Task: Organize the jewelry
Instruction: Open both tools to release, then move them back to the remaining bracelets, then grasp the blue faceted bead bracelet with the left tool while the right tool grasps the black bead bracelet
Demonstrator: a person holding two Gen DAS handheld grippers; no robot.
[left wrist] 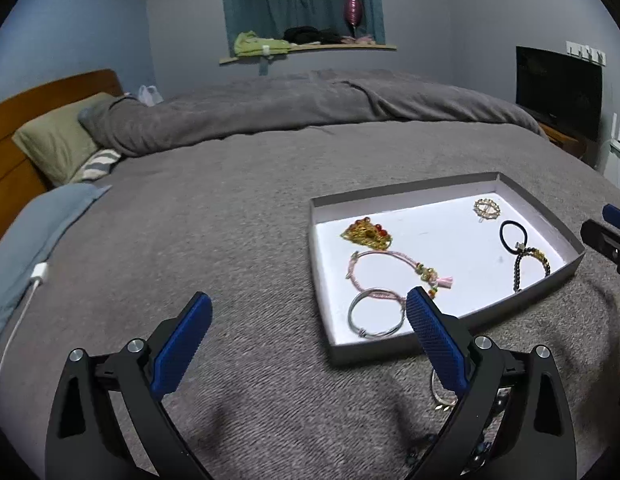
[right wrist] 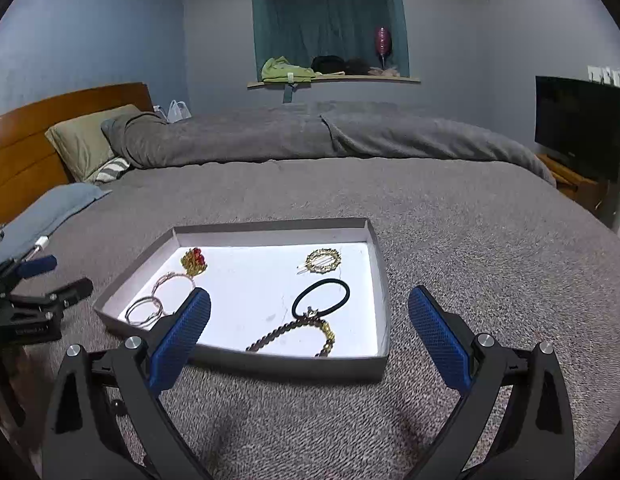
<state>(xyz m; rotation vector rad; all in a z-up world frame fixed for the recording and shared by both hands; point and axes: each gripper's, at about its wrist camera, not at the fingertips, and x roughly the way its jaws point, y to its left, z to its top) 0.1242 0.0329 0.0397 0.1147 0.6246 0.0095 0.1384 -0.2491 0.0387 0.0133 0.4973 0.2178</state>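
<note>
Underneath everything spreads a grey blanket (left wrist: 229,208) over a bed, with a wooden headboard (right wrist: 25,140) and olive pillow (left wrist: 57,140) at the left, blue-grey walls, a curtained window niche (right wrist: 330,28) and a dark television (right wrist: 578,124) at the right. On the blanket rests a shallow grey tray (right wrist: 384,280) holding bracelets, a black hair tie (right wrist: 322,298) and a gold clip (right wrist: 324,260). Both the left gripper (left wrist: 310,320) and right gripper (right wrist: 310,320) hover with fingers spread wide, holding nothing.
</note>
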